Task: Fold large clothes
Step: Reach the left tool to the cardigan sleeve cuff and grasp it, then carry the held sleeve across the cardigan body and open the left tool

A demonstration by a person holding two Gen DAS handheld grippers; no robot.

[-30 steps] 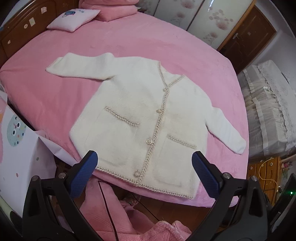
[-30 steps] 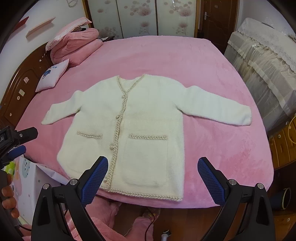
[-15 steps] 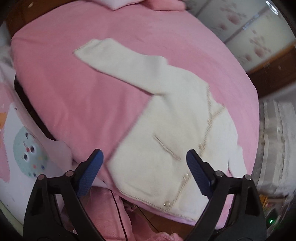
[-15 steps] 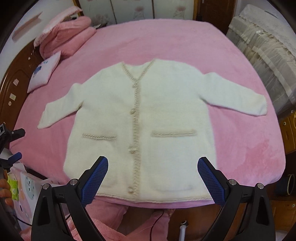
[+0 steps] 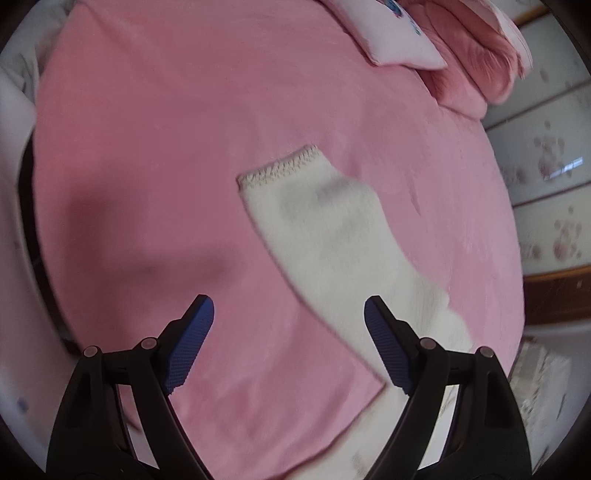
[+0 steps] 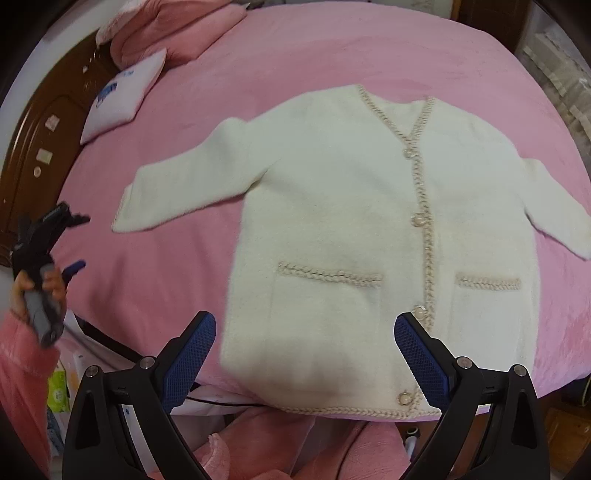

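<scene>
Left wrist view: cardigan sleeve [image 5: 332,236] beyond the hand-held gripper [image 5: 288,314], jaws apart, narrowing, empty.

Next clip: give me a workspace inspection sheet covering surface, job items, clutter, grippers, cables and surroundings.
Surface: pink bedspread, smooth.
Job's things: cream cardigan lies flat, buttoned, both sleeves spread out; sleeve cuff ahead of the left gripper.
Clutter: small pillow, folded pink bedding by the headboard.
Grippers: left gripper jaws have just been closing, nothing between them; right gripper open over the hem.
Cables: thin dark cable below the bed edge.
Surroundings: wooden headboard, floral wardrobe doors.
</scene>
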